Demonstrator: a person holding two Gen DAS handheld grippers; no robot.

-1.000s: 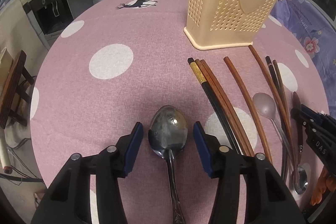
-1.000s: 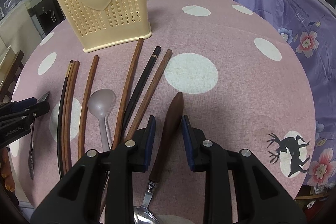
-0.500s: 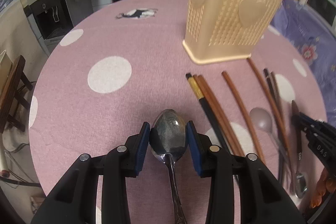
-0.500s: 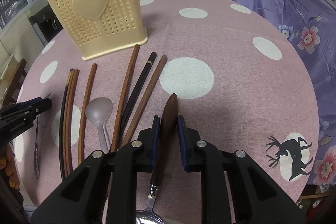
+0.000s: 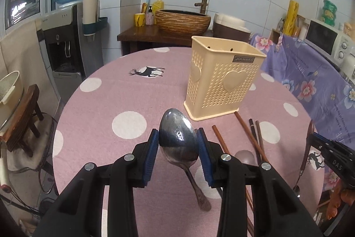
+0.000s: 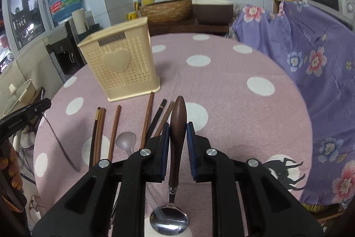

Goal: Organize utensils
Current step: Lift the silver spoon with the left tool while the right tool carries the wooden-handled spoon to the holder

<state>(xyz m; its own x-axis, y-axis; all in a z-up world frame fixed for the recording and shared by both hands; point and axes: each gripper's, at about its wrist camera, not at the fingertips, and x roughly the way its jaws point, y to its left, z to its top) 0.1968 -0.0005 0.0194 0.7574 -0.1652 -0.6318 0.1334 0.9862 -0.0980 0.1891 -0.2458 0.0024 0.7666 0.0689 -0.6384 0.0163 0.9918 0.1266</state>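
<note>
My left gripper (image 5: pixel 178 141) is shut on the bowl of a steel spoon (image 5: pixel 178 139) and holds it lifted above the pink dotted tablecloth (image 5: pixel 124 92), handle hanging down. My right gripper (image 6: pixel 178 132) is shut on the brown wooden handle of a second spoon (image 6: pixel 177 126), also lifted, its steel bowl (image 6: pixel 169 222) hanging below. The cream perforated utensil holder (image 5: pixel 221 81) stands upright beyond both; it also shows in the right wrist view (image 6: pixel 122 68). Several wooden and black chopsticks (image 6: pixel 115 128) and a grey plastic spoon (image 6: pixel 126 141) lie on the cloth.
A purple flowered cloth (image 6: pixel 310 63) covers furniture to the right of the round table. A water dispenser (image 5: pixel 66 41) and a stool with a pot (image 5: pixel 17 108) stand left. A wooden counter with a woven basin (image 5: pixel 182 21) is behind the table.
Both grippers closed on their spoons and lifted them off the cloth; the views tilted up from the table toward the room.
</note>
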